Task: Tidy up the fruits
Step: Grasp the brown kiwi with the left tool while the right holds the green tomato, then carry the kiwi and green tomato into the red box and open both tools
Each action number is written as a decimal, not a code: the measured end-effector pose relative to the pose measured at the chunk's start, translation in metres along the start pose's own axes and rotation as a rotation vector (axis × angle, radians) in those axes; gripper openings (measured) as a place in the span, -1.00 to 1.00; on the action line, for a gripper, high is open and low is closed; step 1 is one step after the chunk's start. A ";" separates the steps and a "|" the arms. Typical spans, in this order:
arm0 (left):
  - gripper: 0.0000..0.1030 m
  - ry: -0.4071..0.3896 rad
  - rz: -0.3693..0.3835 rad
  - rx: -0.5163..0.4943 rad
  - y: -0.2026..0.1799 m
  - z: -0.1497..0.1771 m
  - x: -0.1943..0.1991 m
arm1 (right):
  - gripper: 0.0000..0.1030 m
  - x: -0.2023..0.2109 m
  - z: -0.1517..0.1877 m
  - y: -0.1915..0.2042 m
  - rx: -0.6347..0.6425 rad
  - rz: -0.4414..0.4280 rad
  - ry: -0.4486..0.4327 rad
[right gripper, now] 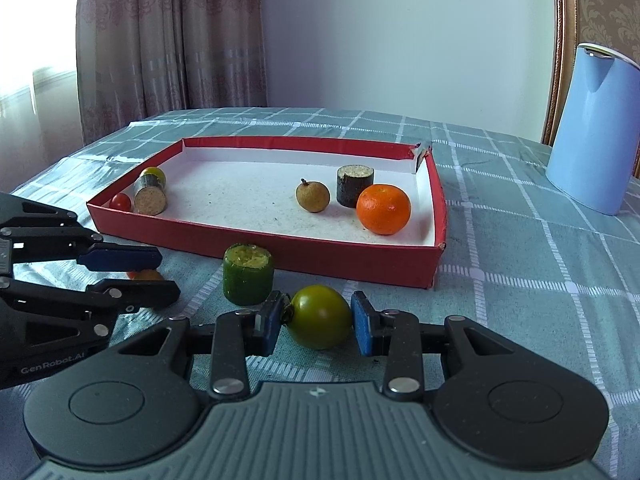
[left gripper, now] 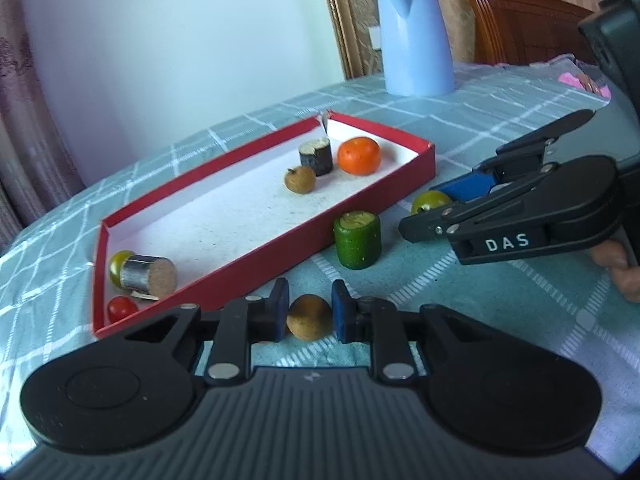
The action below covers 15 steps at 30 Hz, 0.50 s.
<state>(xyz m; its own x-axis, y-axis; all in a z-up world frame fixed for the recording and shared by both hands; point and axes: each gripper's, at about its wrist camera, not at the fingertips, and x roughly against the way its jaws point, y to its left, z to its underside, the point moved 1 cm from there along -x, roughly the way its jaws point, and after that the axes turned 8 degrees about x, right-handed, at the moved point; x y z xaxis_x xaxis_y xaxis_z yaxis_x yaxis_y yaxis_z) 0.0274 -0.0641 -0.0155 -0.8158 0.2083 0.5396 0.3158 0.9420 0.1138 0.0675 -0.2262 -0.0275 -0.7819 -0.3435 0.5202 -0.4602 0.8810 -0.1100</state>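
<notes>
A red tray [left gripper: 280, 256] [right gripper: 260, 240] lies on the checked tablecloth. It holds an orange [left gripper: 358, 156] [right gripper: 384, 209], a brown longan [left gripper: 300, 179] [right gripper: 313, 197], a dark cylinder piece [left gripper: 316, 157] [right gripper: 354, 185], a silver cylinder [left gripper: 150, 274] [right gripper: 150, 194], a green fruit [left gripper: 118, 264] and a cherry tomato [left gripper: 121, 308] [right gripper: 120, 201]. My left gripper [left gripper: 310, 316] [right gripper: 132, 276] has its pads on either side of a brown longan [left gripper: 309, 317] on the cloth. My right gripper [right gripper: 318, 318] [left gripper: 430, 216] has its pads against a green tomato [right gripper: 319, 316] [left gripper: 431, 201]. A green cucumber piece [left gripper: 357, 239] [right gripper: 248, 274] stands between them.
A light blue kettle [left gripper: 416, 36] [right gripper: 596, 128] stands at the back right of the tray. A wooden chair [left gripper: 520, 24] is behind the table. Curtains [right gripper: 168, 36] hang at the far left.
</notes>
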 end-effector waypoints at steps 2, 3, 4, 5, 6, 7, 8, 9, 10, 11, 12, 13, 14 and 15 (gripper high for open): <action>-0.61 -0.007 0.003 -0.004 0.000 0.002 0.005 | -0.30 0.000 0.000 0.000 0.000 0.000 0.001; -0.61 -0.013 -0.002 -0.001 0.000 0.002 0.007 | -0.30 0.000 0.000 0.000 0.000 0.000 0.000; -0.61 -0.024 -0.006 0.003 0.001 0.002 0.010 | -0.30 0.000 0.000 0.000 -0.001 0.000 0.000; -0.61 -0.033 -0.003 0.011 0.003 0.001 0.014 | -0.30 0.000 0.000 0.000 -0.001 0.000 0.001; -0.61 -0.042 0.001 0.023 0.006 -0.001 0.017 | -0.30 0.000 0.000 0.000 -0.001 0.000 0.001; -0.61 -0.051 0.001 0.037 0.009 -0.003 0.020 | -0.30 0.000 0.000 0.000 -0.001 0.000 0.000; -0.61 -0.059 0.003 0.051 0.012 -0.006 0.023 | -0.30 0.000 0.000 0.000 -0.002 0.000 -0.001; -0.61 -0.066 0.005 0.067 0.016 -0.008 0.025 | -0.30 0.001 0.000 0.000 -0.002 0.000 0.000; -0.61 -0.071 0.005 0.089 0.021 -0.011 0.026 | -0.30 0.000 0.000 0.000 -0.001 0.001 -0.001; -0.61 -0.074 0.004 0.113 0.025 -0.013 0.027 | -0.30 0.001 0.000 0.000 -0.002 0.003 -0.005; -0.61 -0.077 0.004 0.137 0.030 -0.016 0.027 | -0.30 0.002 0.000 0.000 -0.001 0.007 -0.010; -0.61 -0.080 0.003 0.160 0.035 -0.017 0.027 | -0.30 0.003 -0.001 0.000 0.000 0.013 -0.017; -0.61 -0.080 -0.002 0.182 0.039 -0.019 0.026 | -0.30 0.005 -0.001 0.000 0.000 0.020 -0.026; -0.61 -0.079 -0.009 0.204 0.043 -0.020 0.024 | -0.30 0.006 -0.001 -0.001 -0.002 0.024 -0.035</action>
<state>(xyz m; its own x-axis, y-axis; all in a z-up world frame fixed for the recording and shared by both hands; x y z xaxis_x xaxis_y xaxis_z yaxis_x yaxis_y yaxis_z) 0.0309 -0.0235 0.0187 -0.8561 0.2119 0.4714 0.2103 0.9760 -0.0567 0.0634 -0.2284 -0.0229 -0.8071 -0.3333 0.4873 -0.4403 0.8896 -0.1209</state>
